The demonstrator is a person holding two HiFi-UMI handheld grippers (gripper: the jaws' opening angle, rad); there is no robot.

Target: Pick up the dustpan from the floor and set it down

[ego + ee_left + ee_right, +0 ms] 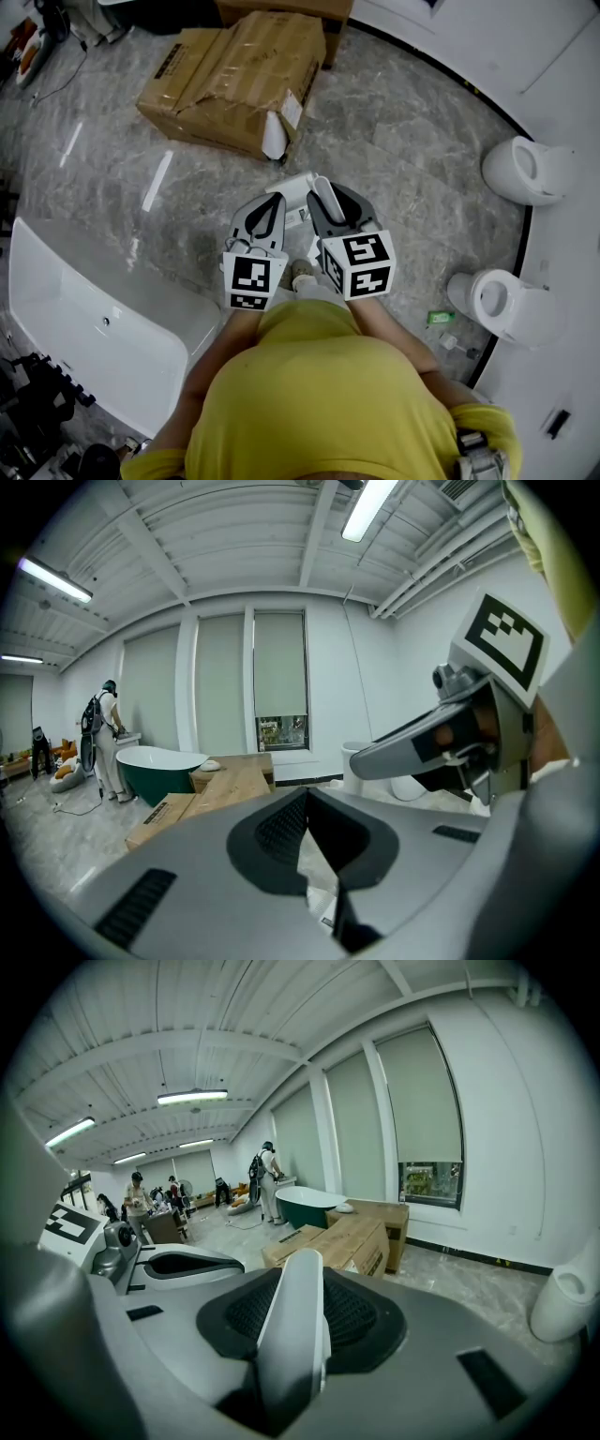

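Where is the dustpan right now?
Head view, centre: the dustpan is clamped in the right gripper, beside the left gripper, near the cardboard box.

the right gripper grips a white plastic dustpan handle above the grey marble floor, left gripper just beside; a crushed brown cardboard box lies beyond.

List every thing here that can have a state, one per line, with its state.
Dustpan, held by its white handle.
Right tool, shut on the Dustpan handle.
Left tool, shut, nothing in it.
Cardboard box, crumpled, one end split open.
White bathtub, empty.
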